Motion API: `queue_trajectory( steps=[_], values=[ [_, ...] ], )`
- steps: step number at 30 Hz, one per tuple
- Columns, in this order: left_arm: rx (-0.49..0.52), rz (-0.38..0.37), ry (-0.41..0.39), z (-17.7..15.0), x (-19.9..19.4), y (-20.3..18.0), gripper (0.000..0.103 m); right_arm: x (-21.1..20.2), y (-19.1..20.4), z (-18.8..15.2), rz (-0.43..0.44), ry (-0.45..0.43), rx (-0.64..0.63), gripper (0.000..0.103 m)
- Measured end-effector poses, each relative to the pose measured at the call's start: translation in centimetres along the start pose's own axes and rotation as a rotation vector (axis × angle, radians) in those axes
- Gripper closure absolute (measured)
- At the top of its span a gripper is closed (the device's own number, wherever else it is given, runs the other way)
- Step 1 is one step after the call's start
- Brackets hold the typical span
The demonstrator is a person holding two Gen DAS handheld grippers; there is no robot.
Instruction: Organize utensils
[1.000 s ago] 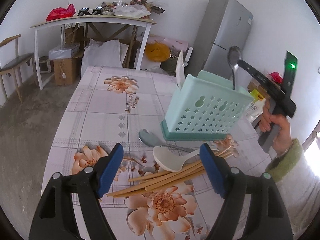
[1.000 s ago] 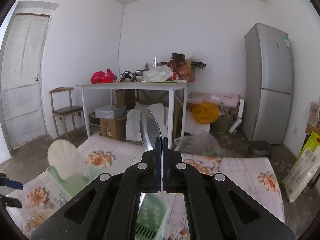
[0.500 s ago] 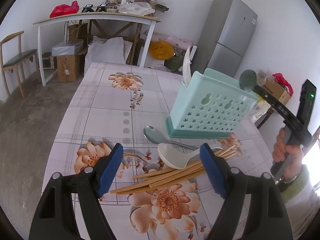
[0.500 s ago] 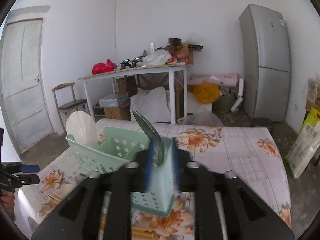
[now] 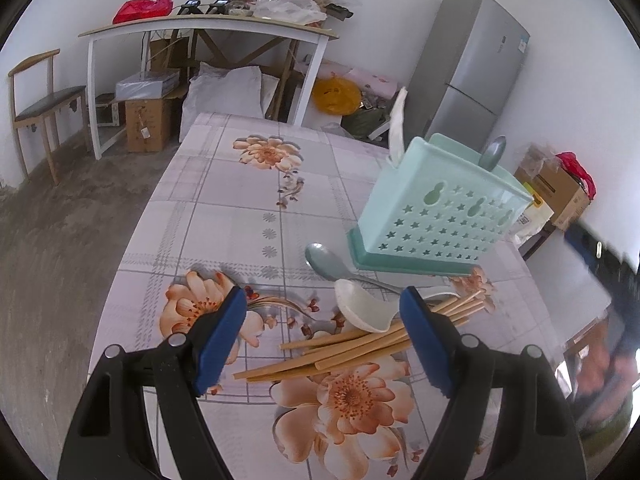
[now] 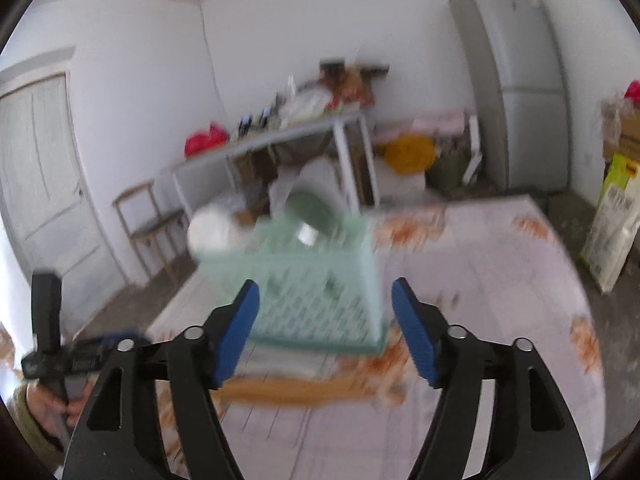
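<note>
A mint-green utensil holder point(image 5: 436, 208) point(image 6: 316, 280) stands on the flowered table. A metal spoon point(image 5: 494, 152) point(image 6: 310, 212) and a white spoon point(image 5: 396, 128) point(image 6: 212, 232) stand in it. In front of it lie a second metal spoon point(image 5: 332, 264), a white ceramic spoon point(image 5: 364, 308) and a bundle of wooden chopsticks point(image 5: 352, 348). My left gripper point(image 5: 322, 336) hangs open just above the chopsticks. My right gripper point(image 6: 324, 328) is opening, nothing between its fingers; the holder is beyond it. In the left wrist view it is a dark blur point(image 5: 612, 276) at the right edge.
The flowered tablecloth point(image 5: 240, 208) runs far to the left and back of the holder. Behind the table are a white work table point(image 5: 208, 28) with clutter, a wooden chair point(image 5: 40, 100), boxes and a grey fridge point(image 5: 472, 72). A yellow-green bag point(image 6: 612, 224) stands at the right.
My right gripper held a metal spoon above the holder, then opened; the spoon now stands in the holder. The right gripper has drawn back toward the table's near side. My left gripper stayed put.
</note>
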State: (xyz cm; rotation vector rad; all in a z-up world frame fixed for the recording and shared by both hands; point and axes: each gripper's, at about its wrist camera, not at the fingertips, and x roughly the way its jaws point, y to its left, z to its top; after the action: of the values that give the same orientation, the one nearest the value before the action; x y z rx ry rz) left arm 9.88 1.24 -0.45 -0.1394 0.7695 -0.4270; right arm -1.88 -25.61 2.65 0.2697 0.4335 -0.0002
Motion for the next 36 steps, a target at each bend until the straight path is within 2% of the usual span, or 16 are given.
queue_trajectory(
  steps=[6, 9, 11, 19, 23, 27, 29, 36],
  values=[
    [-0.022, 0.033, 0.026, 0.0, 0.4, 0.8, 0.026, 3.1, 4.5, -4.0, -0.07, 0.236, -0.111, 0.015],
    [-0.029, 0.052, 0.027, 0.2, 0.4, 1.2, 0.026, 3.8, 5.8, -5.0, -0.08, 0.288, -0.145, 0.008],
    [-0.037, 0.06, 0.027, 0.2, 0.4, 1.3, 0.026, 4.0, 6.7, -5.4, -0.084, 0.312, -0.172, 0.008],
    [-0.063, 0.085, 0.037, 0.1, 0.4, 2.2, 0.026, 4.0, 7.8, -6.0, -0.077, 0.36, -0.216, 0.008],
    [-0.079, 0.062, 0.043, 0.4, 0.7, 2.1, 0.027, 3.9, 7.2, -6.6, -0.069, 0.353, -0.201, 0.008],
    [-0.104, -0.006, 0.06, 1.1, 1.7, 1.8, 0.027, 3.4, 7.4, -6.6, -0.047, 0.325, -0.201, 0.008],
    [-0.128, -0.042, 0.079, 1.5, 2.5, 1.9, 0.035, 3.1, 7.6, -6.4, -0.033, 0.295, -0.198, 0.008],
    [-0.258, -0.186, 0.194, 3.3, 6.7, 3.3, 0.051, 2.5, 8.7, -5.8, 0.029, 0.246, -0.191, 0.008]
  ],
)
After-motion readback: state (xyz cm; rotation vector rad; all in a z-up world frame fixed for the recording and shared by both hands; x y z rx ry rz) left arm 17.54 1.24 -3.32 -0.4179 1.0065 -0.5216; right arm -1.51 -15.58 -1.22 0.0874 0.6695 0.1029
